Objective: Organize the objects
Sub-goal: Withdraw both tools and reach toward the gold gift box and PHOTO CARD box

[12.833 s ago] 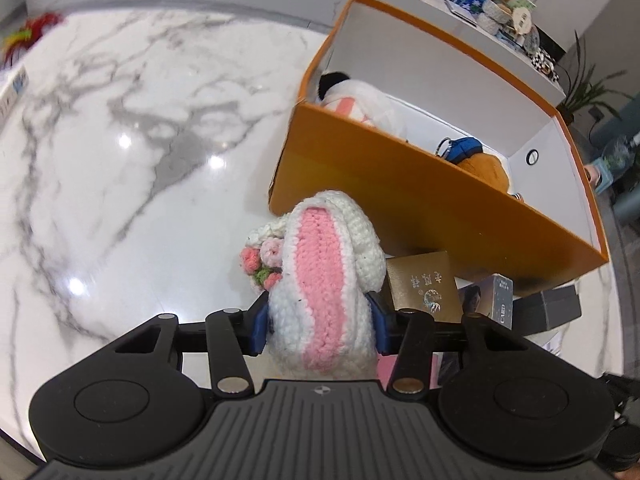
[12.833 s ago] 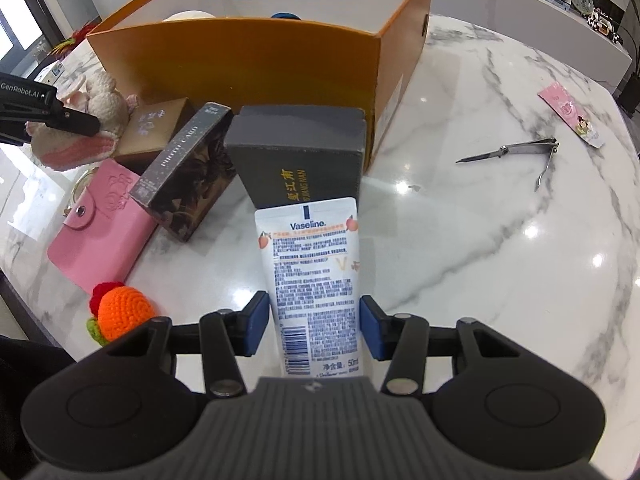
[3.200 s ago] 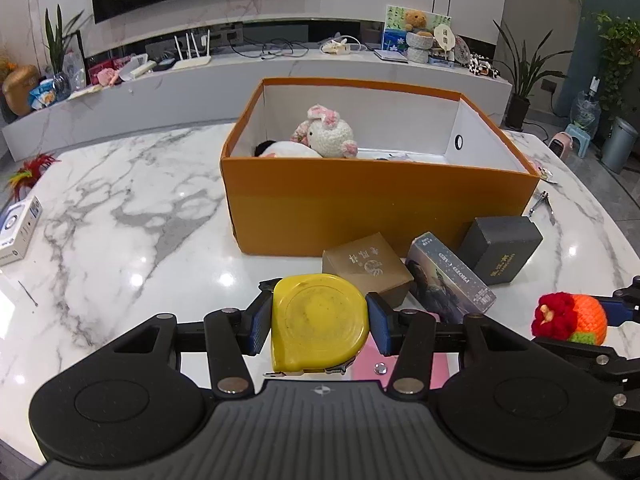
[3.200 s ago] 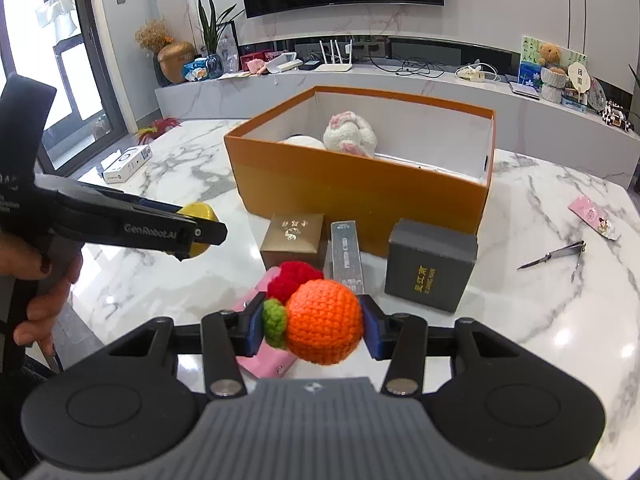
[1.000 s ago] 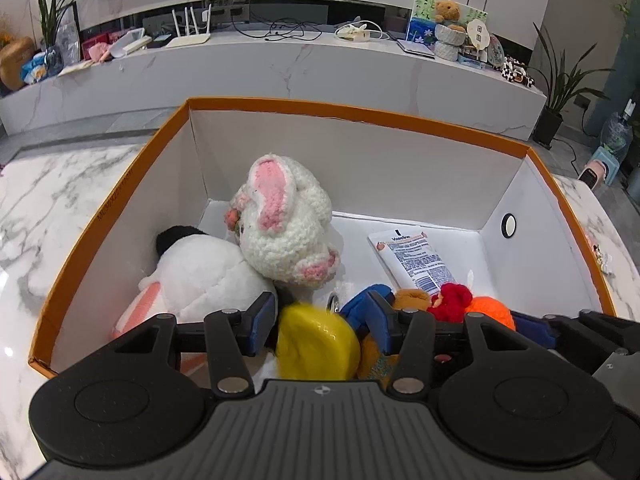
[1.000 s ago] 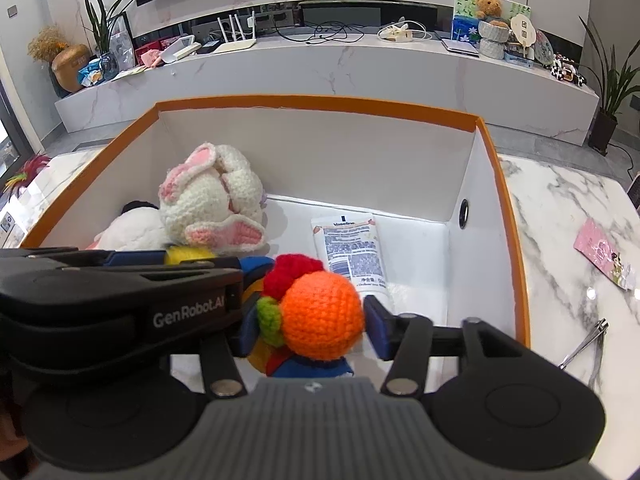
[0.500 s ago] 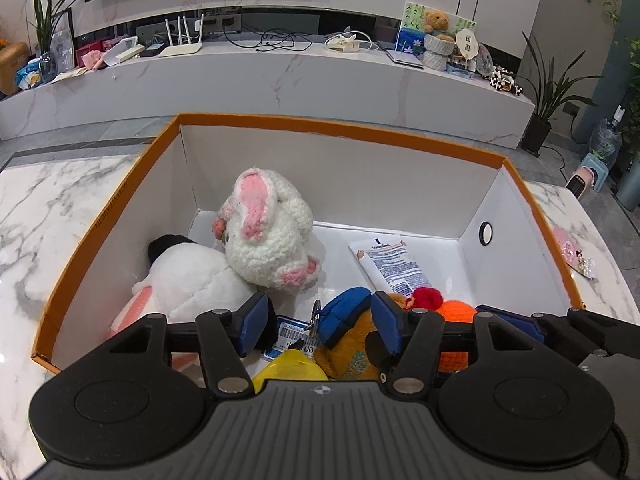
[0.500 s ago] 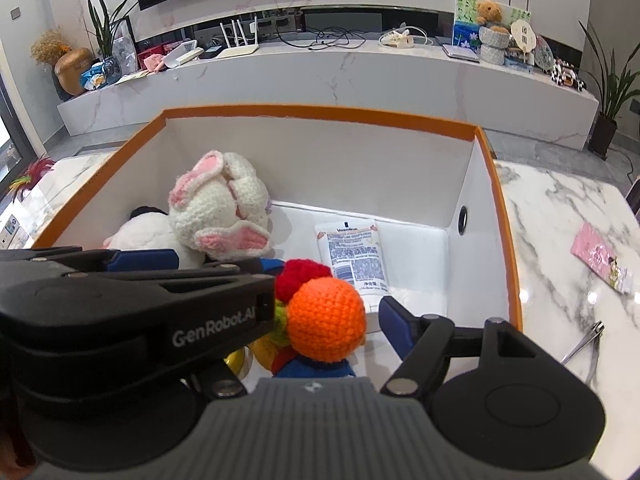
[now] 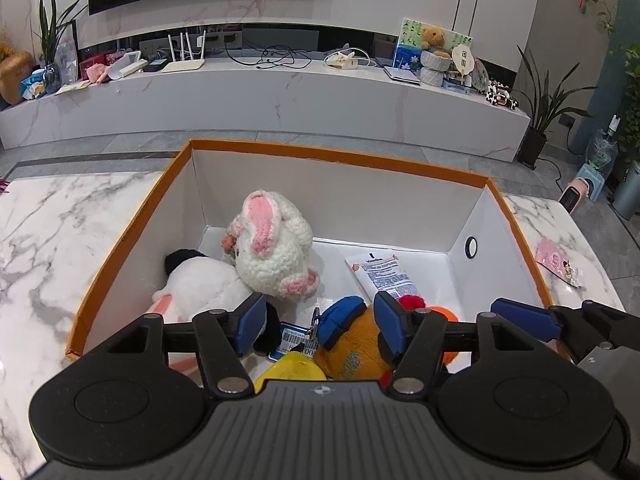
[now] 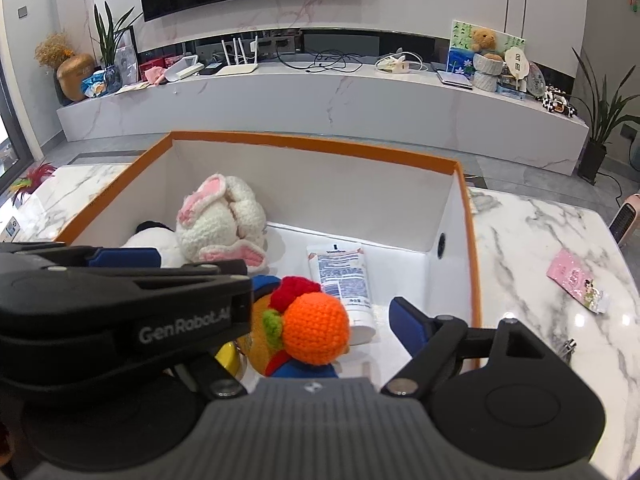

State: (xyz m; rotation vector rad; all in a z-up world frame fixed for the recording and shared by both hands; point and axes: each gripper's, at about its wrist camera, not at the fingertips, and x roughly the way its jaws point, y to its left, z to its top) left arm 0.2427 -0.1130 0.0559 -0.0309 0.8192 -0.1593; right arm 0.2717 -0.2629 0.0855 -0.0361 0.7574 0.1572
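The orange box holds a crochet bunny, a white plush, a Vaseline tube and a brown bear with a blue cap. My left gripper hangs over the box's near side with its jaws opening and nothing pressed between them. The yellow tape measure lies just below it. My right gripper is beside it, jaws opening. The orange crochet fruit rests on the bear between them, clear of the right pad. The other pad is hidden behind the left gripper's body.
The box stands on a marble table. A pink packet and a nail clipper lie on the table right of the box. A long white console with clutter runs behind.
Both grippers have opened and lifted a little. The yellow tape measure has dropped out of the left jaws, and the orange crochet fruit is free of the right pads.
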